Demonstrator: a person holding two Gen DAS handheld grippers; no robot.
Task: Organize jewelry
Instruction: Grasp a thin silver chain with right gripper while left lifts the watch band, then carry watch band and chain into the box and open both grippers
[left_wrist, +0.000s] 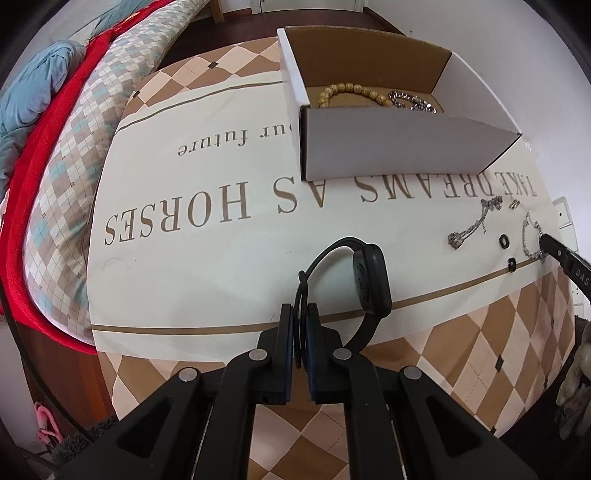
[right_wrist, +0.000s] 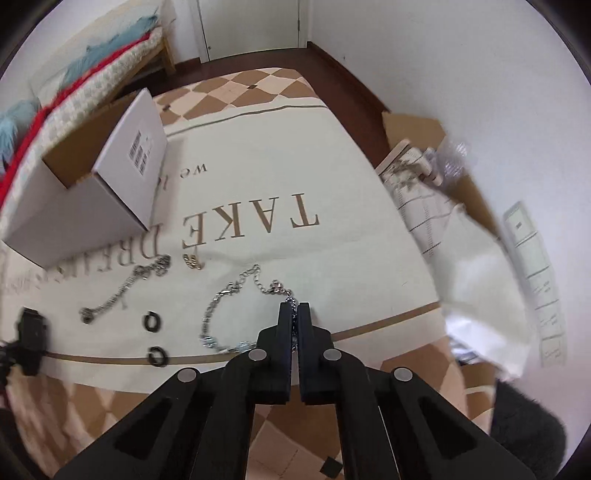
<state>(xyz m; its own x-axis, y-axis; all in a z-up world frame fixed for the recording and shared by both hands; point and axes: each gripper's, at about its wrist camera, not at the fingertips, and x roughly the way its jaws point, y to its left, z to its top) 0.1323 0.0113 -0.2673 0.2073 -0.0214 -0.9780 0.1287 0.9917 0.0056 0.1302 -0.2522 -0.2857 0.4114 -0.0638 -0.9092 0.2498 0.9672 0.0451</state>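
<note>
My left gripper is shut on the strap of a black smartwatch and holds it just above the table. An open white cardboard box stands beyond it with a wooden bead bracelet and a silver chain inside. My right gripper is shut on a silver chain bracelet that lies on the cloth. A second silver chain, two black rings and small gold earrings lie to its left. The right gripper also shows in the left wrist view.
The table carries a cream cloth with brown lettering and a diamond-patterned border. A bed with a red and checked quilt lies to the left. Papers and cardboard are piled at the table's right edge by the wall.
</note>
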